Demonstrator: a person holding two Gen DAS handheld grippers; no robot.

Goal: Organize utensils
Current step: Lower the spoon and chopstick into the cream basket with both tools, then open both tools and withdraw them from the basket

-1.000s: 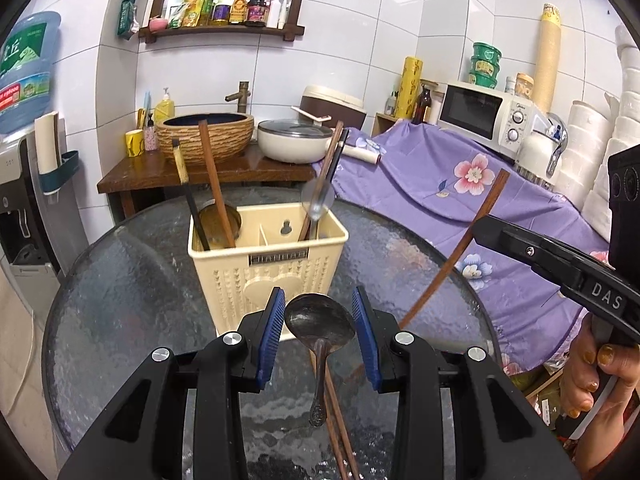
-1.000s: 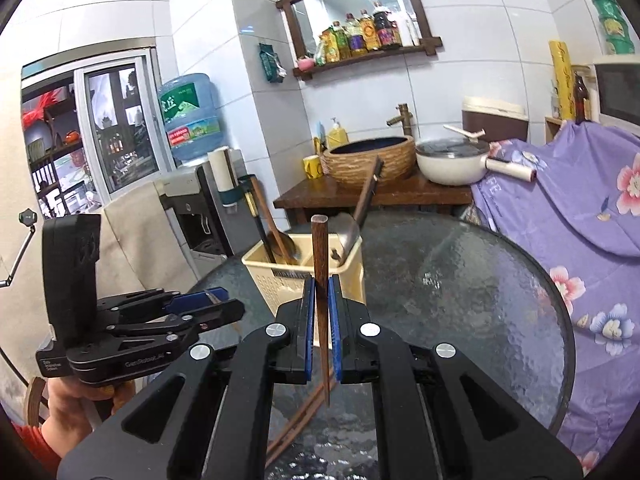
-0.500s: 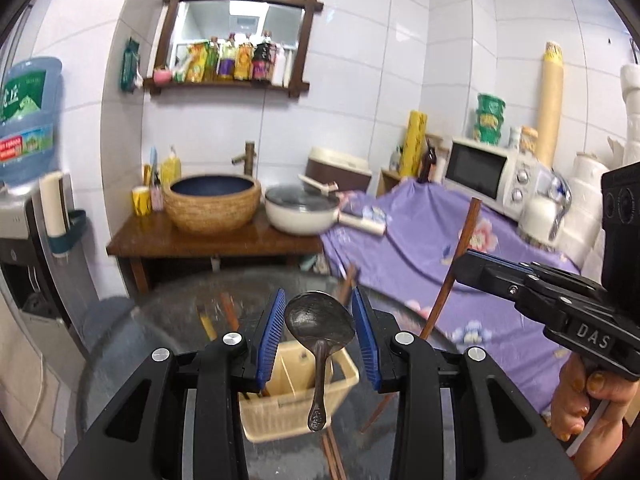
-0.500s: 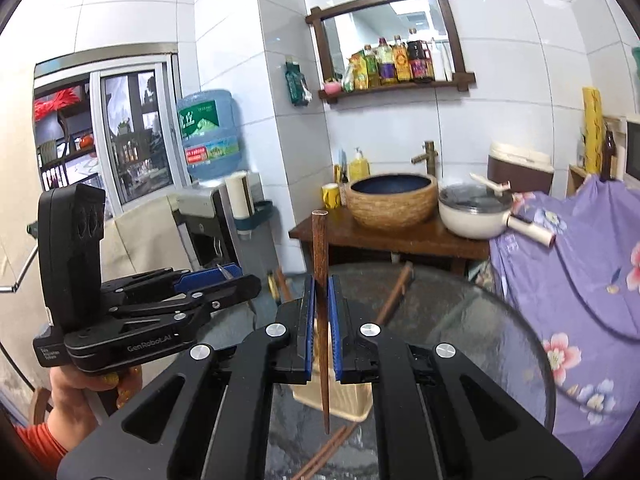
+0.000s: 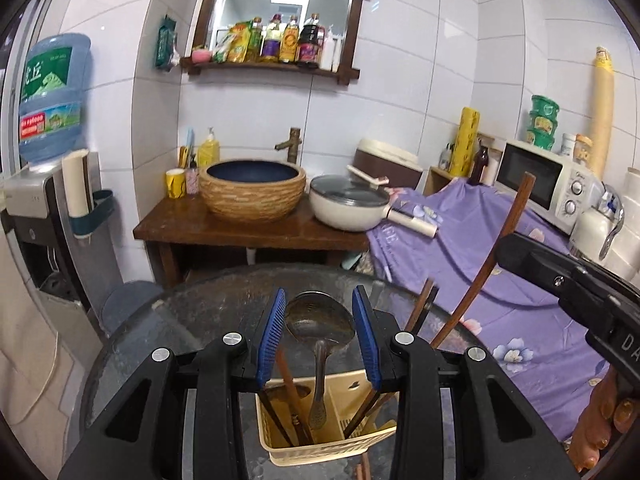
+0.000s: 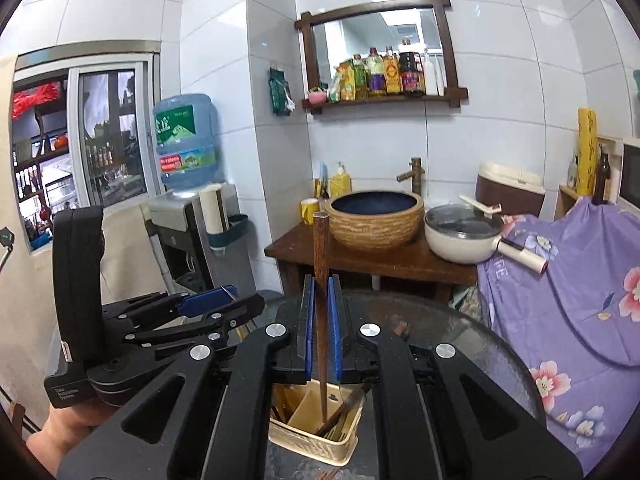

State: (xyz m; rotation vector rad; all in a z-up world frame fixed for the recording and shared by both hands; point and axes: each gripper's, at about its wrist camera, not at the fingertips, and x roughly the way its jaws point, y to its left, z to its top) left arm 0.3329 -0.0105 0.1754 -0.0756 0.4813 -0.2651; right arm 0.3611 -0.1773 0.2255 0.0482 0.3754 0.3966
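My left gripper (image 5: 319, 326) is shut on the bowl of a metal spoon (image 5: 320, 322); its handle hangs down into the cream utensil basket (image 5: 320, 450) below. My right gripper (image 6: 321, 326) is shut on a dark wooden chopstick (image 6: 321, 264) held upright, its tip inside the same basket (image 6: 316, 438). The right gripper (image 5: 568, 284) and its chopstick (image 5: 486, 268) also show at the right of the left wrist view. The left gripper (image 6: 208, 304) shows at the left of the right wrist view. The basket holds several chopsticks and spoons.
The basket stands on a round glass table (image 5: 132, 340). More chopsticks (image 5: 362, 470) lie on the glass by the basket. Behind are a wooden stand with a woven basin (image 5: 252, 190) and a lidded pan (image 5: 348, 208), a purple cloth (image 5: 460, 240), a microwave (image 5: 540, 180) and a water dispenser (image 6: 188, 216).
Both grippers have risen above the basket and now look down into it. The spoon handle and the chopstick tip have come over and into the basket.
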